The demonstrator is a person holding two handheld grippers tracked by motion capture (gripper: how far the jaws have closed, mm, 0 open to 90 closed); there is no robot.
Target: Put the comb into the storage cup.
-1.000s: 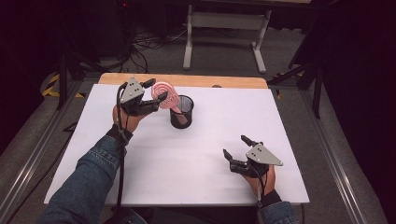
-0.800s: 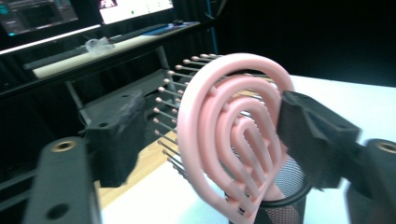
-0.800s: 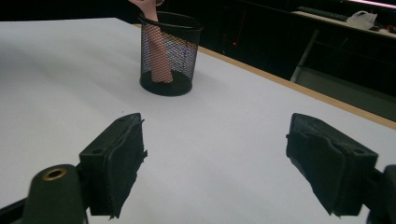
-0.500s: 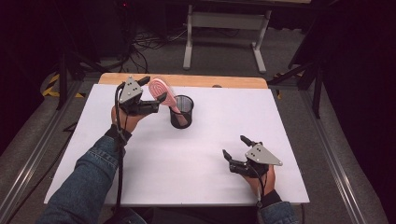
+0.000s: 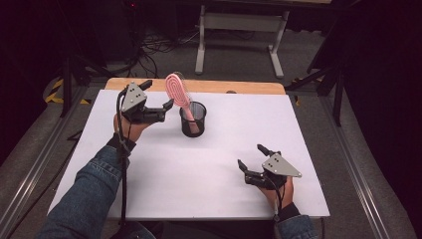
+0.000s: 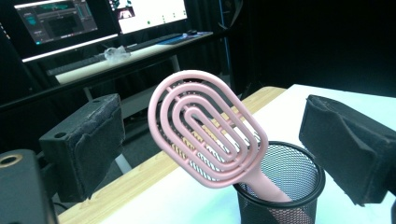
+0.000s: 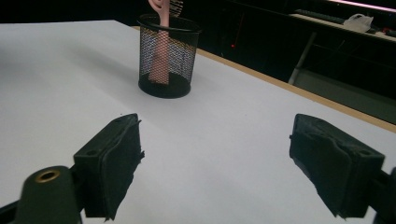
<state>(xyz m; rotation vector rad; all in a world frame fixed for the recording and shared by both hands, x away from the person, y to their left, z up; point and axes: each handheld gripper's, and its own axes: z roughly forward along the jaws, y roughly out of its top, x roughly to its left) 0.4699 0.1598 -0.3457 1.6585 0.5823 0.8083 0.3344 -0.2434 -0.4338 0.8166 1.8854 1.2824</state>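
Observation:
A pink oval hairbrush stands handle-down in a black mesh cup near the back of the white table, its head leaning left. My left gripper hovers just left of the brush head, open and apart from it. In the left gripper view the brush rises from the cup ahead of the wide-set pads. My right gripper rests open near the front right, holding nothing. Its view shows the cup with the handle inside, well beyond the pads.
A wooden strip runs along the table's back edge. Behind it are floor cables and a grey metal stand. Metal rails flank the table. Monitors stand on a desk in the left gripper view.
My left gripper has drawn back to the left, away from the brush head. The brush now leans in the cup on its own. The right gripper has stayed put.

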